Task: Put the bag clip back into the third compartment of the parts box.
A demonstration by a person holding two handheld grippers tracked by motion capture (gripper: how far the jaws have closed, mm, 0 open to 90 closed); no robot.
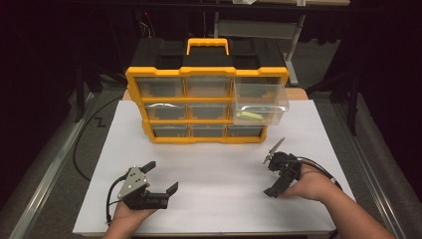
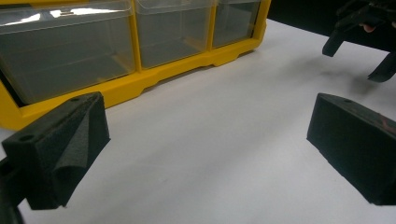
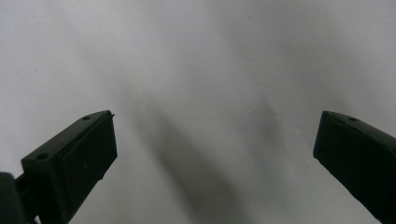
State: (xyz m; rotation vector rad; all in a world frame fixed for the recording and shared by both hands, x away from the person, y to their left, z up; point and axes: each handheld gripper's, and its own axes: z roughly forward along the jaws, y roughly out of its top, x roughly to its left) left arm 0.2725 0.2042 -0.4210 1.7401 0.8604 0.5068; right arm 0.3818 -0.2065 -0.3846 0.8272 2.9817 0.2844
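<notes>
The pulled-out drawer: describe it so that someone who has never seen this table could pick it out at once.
A yellow organiser stands on the white table. Its top-right clear drawer juts forward, with a yellow-green item inside; the other drawers sit flush.

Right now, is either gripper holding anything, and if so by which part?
Nothing is held. The left gripper and the right gripper both have their fingers spread over the bare white table.

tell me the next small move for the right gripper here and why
Probably lift the right gripper toward the clear plastic drawer that sticks out of the yellow-framed organiser box and push it shut. The drawer is pulled out at the right of the middle row with a yellow-green item inside, and the gripper's jaws stand wide open with nothing between them, over the white table.
</notes>
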